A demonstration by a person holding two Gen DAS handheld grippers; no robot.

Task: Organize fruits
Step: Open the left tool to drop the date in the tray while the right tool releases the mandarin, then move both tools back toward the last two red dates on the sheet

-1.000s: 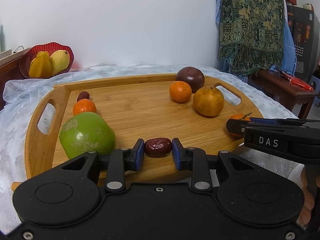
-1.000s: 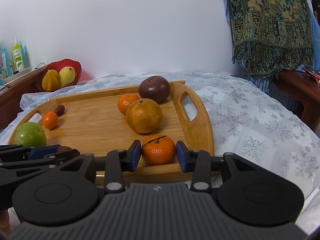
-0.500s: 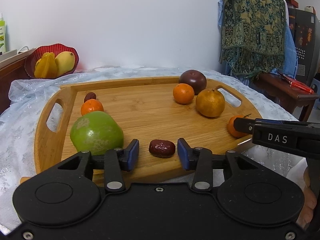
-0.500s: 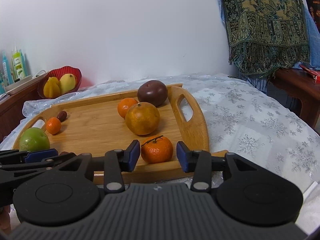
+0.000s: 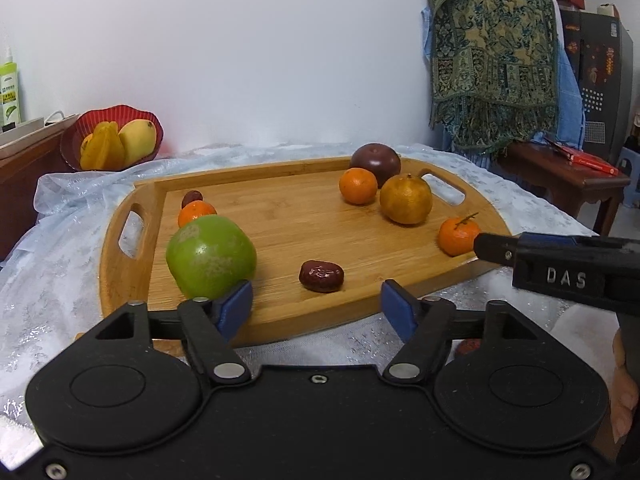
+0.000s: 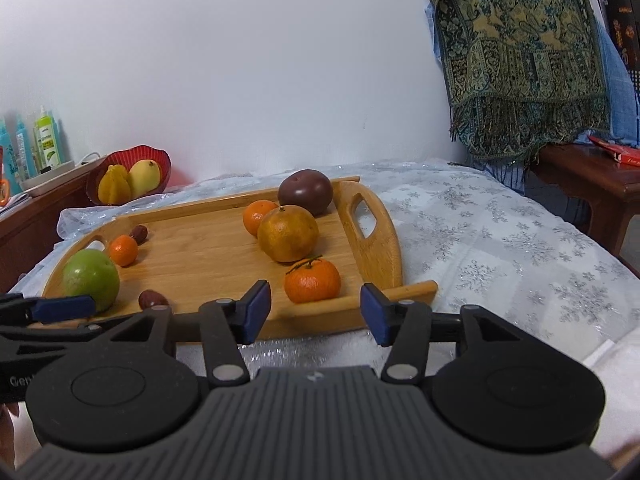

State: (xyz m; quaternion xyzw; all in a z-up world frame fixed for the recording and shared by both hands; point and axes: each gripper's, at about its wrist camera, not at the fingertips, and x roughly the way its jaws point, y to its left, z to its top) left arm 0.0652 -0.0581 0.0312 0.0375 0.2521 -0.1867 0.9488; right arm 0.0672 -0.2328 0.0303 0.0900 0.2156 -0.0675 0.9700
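Both tools are standing open at the near edge of the wooden tray (image 5: 120, 280), jaws having just been widening, nothing between the pads. Left tool (image 5: 316, 306) is sitting just short of the red date (image 5: 321, 276), which is lying free on the tray boards slightly beyond and between the blue pads; the green apple (image 5: 211, 255) is sitting near the left pad, contact unclear. Right tool (image 6: 312, 312) is facing the stemmed mandarin (image 6: 312, 280), resting just inside the near right rim, apart from the pads. Judgement: release step finishing; best to draw both tools straight back without clipping fruit, the round mandarin likely rolling if nudged. Farther out, the large orange (image 6: 288, 233), a small orange (image 6: 258, 216) and a dark purple fruit (image 6: 306, 191) are clustering at the far right.
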